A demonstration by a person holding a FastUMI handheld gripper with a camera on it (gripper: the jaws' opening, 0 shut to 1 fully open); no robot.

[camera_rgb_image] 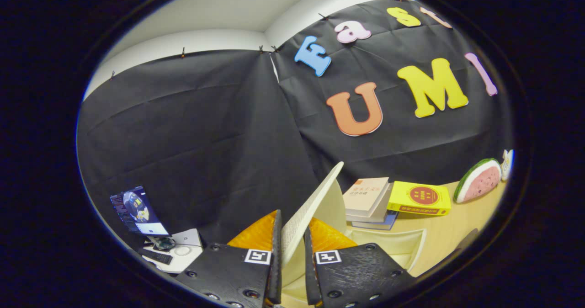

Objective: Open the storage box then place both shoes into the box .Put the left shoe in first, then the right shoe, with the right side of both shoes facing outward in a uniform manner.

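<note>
The black cloth wall [205, 130] of the booth fills most of what lies beyond my jaws, hanging in two panels that meet at a corner, with a pale wall and ceiling above it. Below it, ahead and to the right of my jaws, runs the light wooden table [452, 235]. Right at my jaws sits the storage box [393, 246], cream-coloured, with an orange see-through part [256, 235] showing on both sides of my fingers [276, 253]. Its lid [315, 198] stands raised, tilted up and away from me, a pale panel with a finely textured face, and its lower edge runs down between my two fingers. My jaws [292, 262] are nearly closed, with only a narrow gap, and both fingers seem to press on the lid's edge, one on each side. Beyond the box to the right lies a stack of books [368, 203] on the table, a tan one on top, and just beside it a yellow book [418, 198] leaning against the stack. Further right, near the wall, is a watermelon-slice toy [477, 180]. Off to the left of my jaws, lower down, stands a lit screen [137, 209] above a white device [183, 251].
</note>
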